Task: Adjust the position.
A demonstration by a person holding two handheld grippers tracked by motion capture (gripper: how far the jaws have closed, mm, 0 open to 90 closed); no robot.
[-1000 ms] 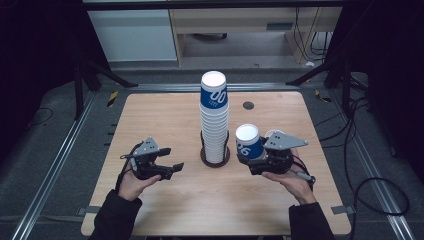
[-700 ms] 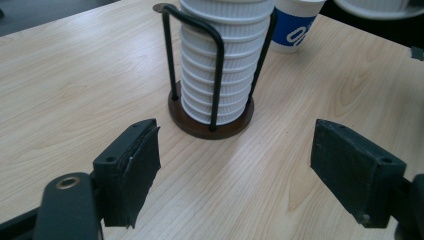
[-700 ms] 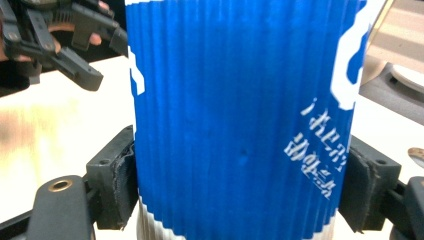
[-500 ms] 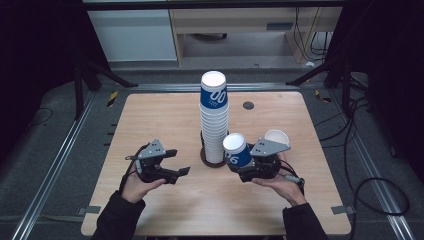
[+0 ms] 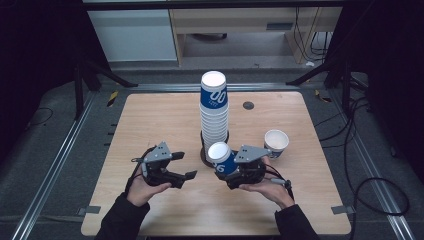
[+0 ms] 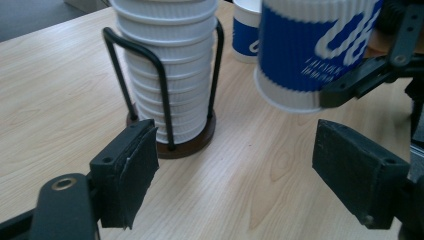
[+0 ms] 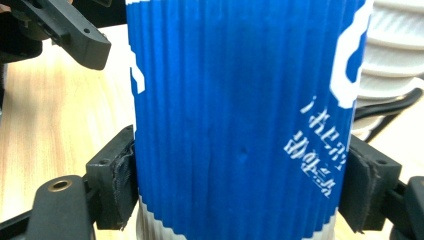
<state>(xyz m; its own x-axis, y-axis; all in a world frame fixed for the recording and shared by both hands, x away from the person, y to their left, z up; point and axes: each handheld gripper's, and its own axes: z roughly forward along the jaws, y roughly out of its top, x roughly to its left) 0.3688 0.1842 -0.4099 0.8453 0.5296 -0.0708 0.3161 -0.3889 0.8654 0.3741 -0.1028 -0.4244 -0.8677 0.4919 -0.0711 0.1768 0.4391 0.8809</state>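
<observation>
High view: a wooden tabletop (image 5: pixel 150 120) carries a tall stack (image 5: pixel 214 117) of inverted blue-and-white paper cups standing in a black wire holder (image 5: pixel 206 150) with a round dark base. A single cup (image 5: pixel 276 143) stands upright, well apart to the right of the stack; its interior looks white, and any contents cannot be told.

The right tongs (image 5: pixel 231 167) are closed on a cup (image 5: pixel 221 158), which is held upside down, base uppermost, tilted, just in front of the holder. In the right gripper view, both pads press the ribbed blue wall of this cup (image 7: pixel 235 120) from opposite sides; the stack (image 7: pixel 395 50) shows behind it at the right edge.

The left tongs (image 5: pixel 185 167) are spread wide and hold nothing, jaws pointing toward the held cup. In the left gripper view, the two pads (image 6: pixel 132 170) stand far apart over bare tabletop (image 6: pixel 50 90); beyond them are the holder (image 6: pixel 165 100) with the lower stack (image 6: pixel 165 60), the held cup (image 6: pixel 310 50) at upper right, raised off the tabletop, and the upright cup (image 6: pixel 247 30) behind.
</observation>
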